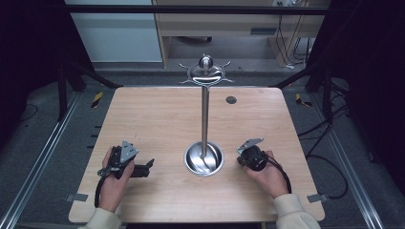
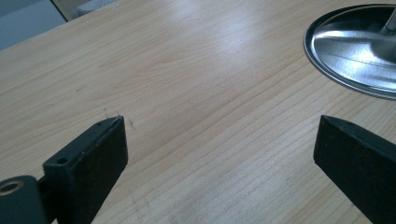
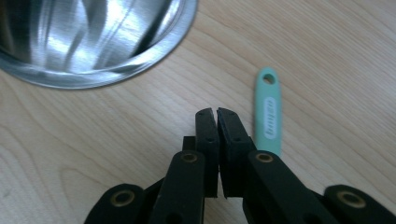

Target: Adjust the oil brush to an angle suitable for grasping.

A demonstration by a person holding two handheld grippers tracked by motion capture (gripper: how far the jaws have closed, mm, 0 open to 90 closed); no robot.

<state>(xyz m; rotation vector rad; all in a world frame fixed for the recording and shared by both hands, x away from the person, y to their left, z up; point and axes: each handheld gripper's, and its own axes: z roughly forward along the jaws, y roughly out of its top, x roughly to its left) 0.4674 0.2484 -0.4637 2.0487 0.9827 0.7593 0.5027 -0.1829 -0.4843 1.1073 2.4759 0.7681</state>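
High view first: one wooden table (image 1: 157, 119), and one steel stand (image 1: 204, 114) planted mid-table, its pole rising from a round dish base to a ring of hooks at the top. The left gripper (image 1: 143, 168) rests left of the base, the right gripper (image 1: 240, 160) right of it, one in each hand, both low on the wood and neither carrying anything.

Over to the left gripper view: jaws spread wide apart, nothing but bare table between them, and the rim of the stand's base (image 2: 355, 46) curving in at upper right. That's an open, waiting tool.

Now the right gripper view, and here's the target: one mint-green handle (image 3: 268, 112), lying flat on the table just beside the right gripper's jaws, its hanging hole pointing away. The jaws are pressed together with only a sliver showing, holding nothing. The stand's shiny base sits near, up at the left.

My read: the pick-up comes next. To do it well, open those jaws first, shift sideways over the handle, straddle it across its narrow width around mid-length, and come down square so the slim, flat piece doesn't skid on the wood. Leave the hole end free, likely wanted for a hook
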